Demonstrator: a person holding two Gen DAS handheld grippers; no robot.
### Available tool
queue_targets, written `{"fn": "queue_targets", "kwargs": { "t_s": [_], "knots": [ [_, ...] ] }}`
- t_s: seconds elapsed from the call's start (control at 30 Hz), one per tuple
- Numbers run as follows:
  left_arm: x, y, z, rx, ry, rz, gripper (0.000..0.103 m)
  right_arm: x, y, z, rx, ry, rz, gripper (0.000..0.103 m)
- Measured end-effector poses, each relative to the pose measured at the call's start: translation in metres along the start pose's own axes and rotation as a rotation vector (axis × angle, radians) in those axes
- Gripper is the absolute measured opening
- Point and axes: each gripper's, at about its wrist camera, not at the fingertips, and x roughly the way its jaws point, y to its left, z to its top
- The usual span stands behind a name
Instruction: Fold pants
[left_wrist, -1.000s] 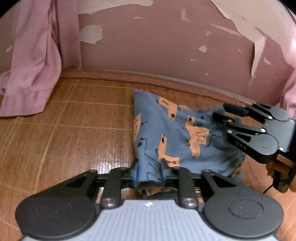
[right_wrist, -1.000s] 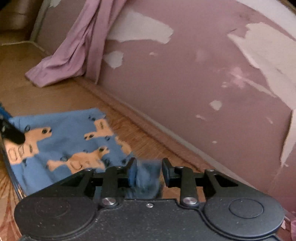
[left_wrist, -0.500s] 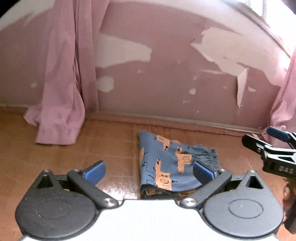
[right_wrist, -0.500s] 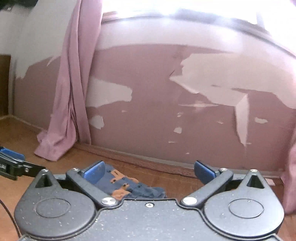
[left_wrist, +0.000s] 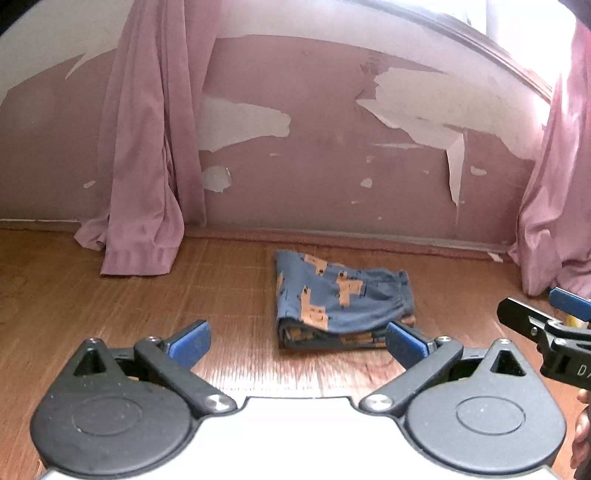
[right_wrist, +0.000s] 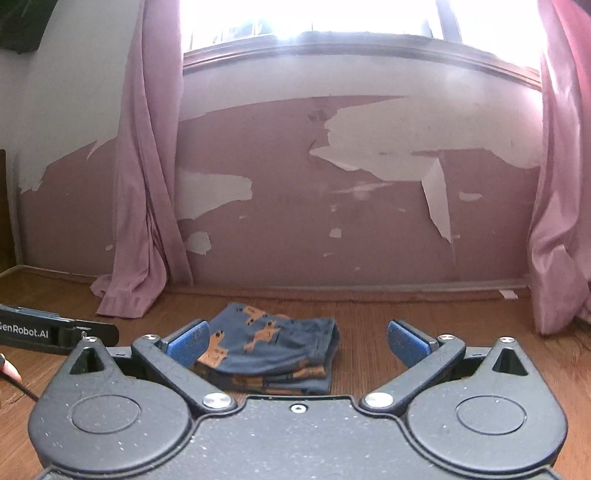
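Blue pants (left_wrist: 341, 306) printed with orange figures lie folded in a compact stack on the wooden floor (left_wrist: 147, 295) near the peeling pink wall (left_wrist: 332, 166), seen from the left wrist; the left gripper (left_wrist: 295, 341) hangs short of them, fingers spread wide, empty. From the right wrist, the right gripper (right_wrist: 297, 341) is likewise spread and empty, the pants (right_wrist: 269, 347) between its blue pads (right_wrist: 188, 341), untouched.

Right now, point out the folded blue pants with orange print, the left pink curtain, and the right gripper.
folded blue pants with orange print (left_wrist: 340, 306), left wrist view, top layer
left pink curtain (left_wrist: 147, 155), left wrist view, mid drape
right gripper (right_wrist: 295, 343), right wrist view, between fingers
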Motion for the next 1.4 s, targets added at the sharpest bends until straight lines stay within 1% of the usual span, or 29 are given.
{"fn": "queue_targets", "kwargs": {
  "t_s": [0.13,0.3,0.5,1.07,1.2,1.3,1.4],
  "knots": [
    [-0.002,0.001,-0.013,0.032,0.001,0.023,0.103,-0.003,0.002,-0.014,-0.002,0.032,0.002,0.102],
    [-0.003,0.001,-0.025,0.069,0.007,0.030,0.103,0.005,0.005,-0.025,-0.004,0.068,0.026,0.102],
    [-0.001,0.006,-0.031,0.056,0.033,0.041,0.103,0.010,0.006,-0.031,-0.003,0.092,0.034,0.102],
    [-0.003,0.007,-0.031,0.051,0.039,0.044,0.103,0.010,0.006,-0.030,0.002,0.095,0.041,0.102],
    [-0.003,0.004,-0.029,0.078,0.061,0.051,0.103,0.009,0.005,-0.029,0.001,0.098,0.044,0.102],
    [-0.003,0.001,-0.030,0.093,0.060,0.059,0.103,0.010,0.005,-0.029,0.002,0.100,0.047,0.102],
    [-0.002,0.000,-0.031,0.096,0.074,0.046,0.103,0.010,0.004,-0.029,0.003,0.104,0.052,0.102]
  ]
}}
